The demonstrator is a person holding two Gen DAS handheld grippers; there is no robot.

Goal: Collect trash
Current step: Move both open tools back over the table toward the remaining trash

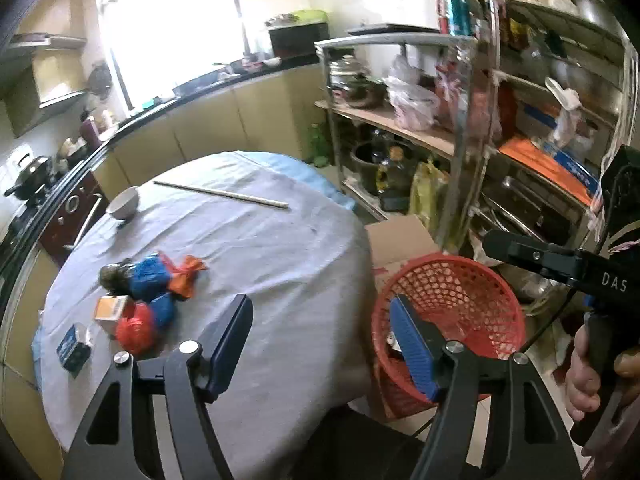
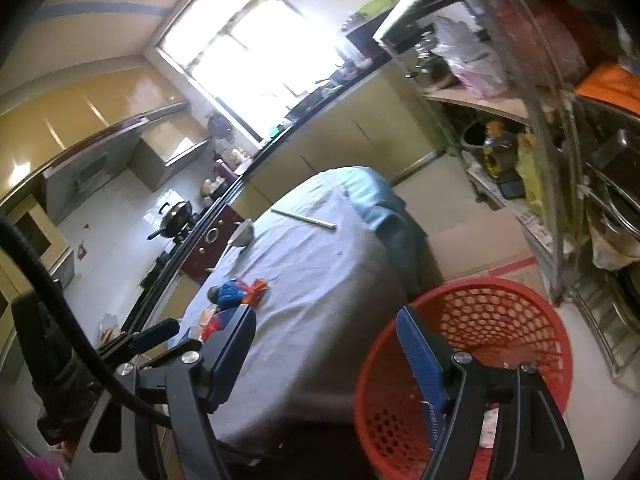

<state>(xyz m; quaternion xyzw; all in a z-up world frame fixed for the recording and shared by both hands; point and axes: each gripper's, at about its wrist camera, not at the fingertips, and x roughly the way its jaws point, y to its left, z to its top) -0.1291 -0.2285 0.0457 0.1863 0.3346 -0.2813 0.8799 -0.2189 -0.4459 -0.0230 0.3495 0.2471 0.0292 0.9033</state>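
Left wrist view: the left claw (image 1: pixel 320 344) is hanging open and empty over the worktop (image 1: pixel 260 240), trash (image 1: pixel 140 300) lying near-left. Right wrist view: the right claw (image 2: pixel 324 352) is gaping empty beside the basket (image 2: pixel 472 292), seemingly between pickups; next, reaching left for the trash.

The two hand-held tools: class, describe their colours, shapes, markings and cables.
Both the left tool and the right tool have black angular frames with cut-outs, silver pivot bolts and ribbed blue pads. The right one bears white "DAS" lettering; a black cable trails nearby.
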